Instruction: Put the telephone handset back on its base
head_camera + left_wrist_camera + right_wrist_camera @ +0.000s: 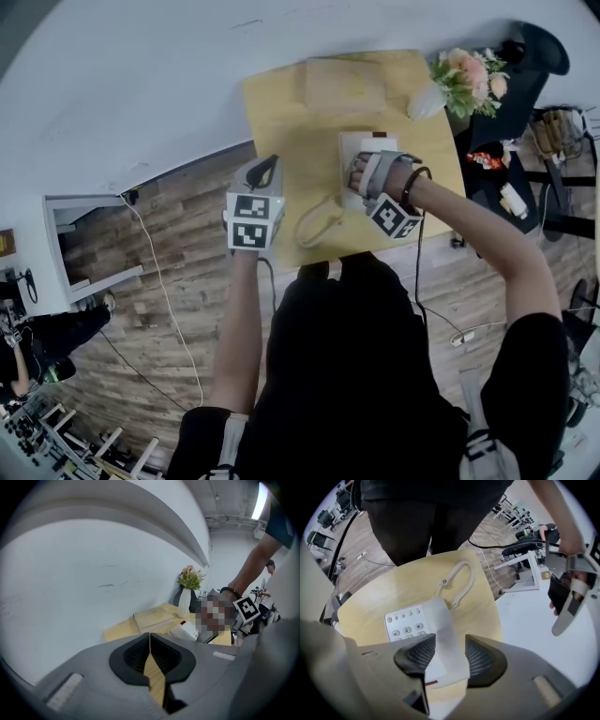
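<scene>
handset: hidden under right gripper in head view | base: lower keys behind jaws

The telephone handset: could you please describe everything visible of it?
The handset is a plain white bar, plastic by its look. It lies lengthwise beside the keypad of the white base, above the yellow table. The right gripper seems to press its pads on the two long sides. A pale cord loops away near its far end. Whether it sits in its cradle cannot be told.

On table, book behind telephone base, handset over it, cord front-left, vase far right.
</scene>
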Demonstrator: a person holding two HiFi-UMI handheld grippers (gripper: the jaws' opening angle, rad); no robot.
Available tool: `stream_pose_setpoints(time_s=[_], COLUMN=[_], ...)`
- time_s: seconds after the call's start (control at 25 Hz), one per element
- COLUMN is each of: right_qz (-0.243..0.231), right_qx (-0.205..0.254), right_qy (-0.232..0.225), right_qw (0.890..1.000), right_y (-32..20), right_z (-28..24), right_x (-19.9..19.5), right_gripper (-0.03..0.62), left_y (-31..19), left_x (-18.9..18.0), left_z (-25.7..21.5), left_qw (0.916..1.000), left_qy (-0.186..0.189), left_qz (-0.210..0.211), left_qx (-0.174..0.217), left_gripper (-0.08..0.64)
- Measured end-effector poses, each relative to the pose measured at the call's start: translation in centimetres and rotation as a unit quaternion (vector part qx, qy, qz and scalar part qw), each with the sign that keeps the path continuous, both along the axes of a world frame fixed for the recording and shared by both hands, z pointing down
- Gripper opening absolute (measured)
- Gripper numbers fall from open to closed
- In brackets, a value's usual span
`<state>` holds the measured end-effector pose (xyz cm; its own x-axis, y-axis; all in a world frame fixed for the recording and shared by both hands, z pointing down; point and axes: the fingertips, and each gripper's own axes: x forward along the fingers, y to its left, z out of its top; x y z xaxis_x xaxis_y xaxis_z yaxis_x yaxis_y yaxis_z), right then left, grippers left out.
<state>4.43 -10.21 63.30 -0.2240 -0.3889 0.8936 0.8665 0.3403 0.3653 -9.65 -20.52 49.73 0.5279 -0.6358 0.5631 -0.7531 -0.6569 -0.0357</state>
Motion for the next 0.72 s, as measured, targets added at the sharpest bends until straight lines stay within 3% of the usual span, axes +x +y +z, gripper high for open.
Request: stream_pose_setpoints(time_s=[0.36, 0.72], right_qz=[0.127, 0.264], right_qx=[0.019, 0.022], right_qy=[-0.033, -0.086], right_qw=[0.991, 0.960], right_y=[2.2, 4.2], right_z=[-1.4, -3.0], right_x=[0.7, 2.5], right_gripper=[0.160, 0.120], left_y=[2.1, 4.8], left_x=[2.0, 4.7], left_z=[-0.1, 0.0], left_qw=[0.9974, 0.9908], left_qy=[0.002, 0.003], left_qz=[0.072, 0.135], left_qx=[0.006, 0.010], left_gripper=[0.014, 0.014])
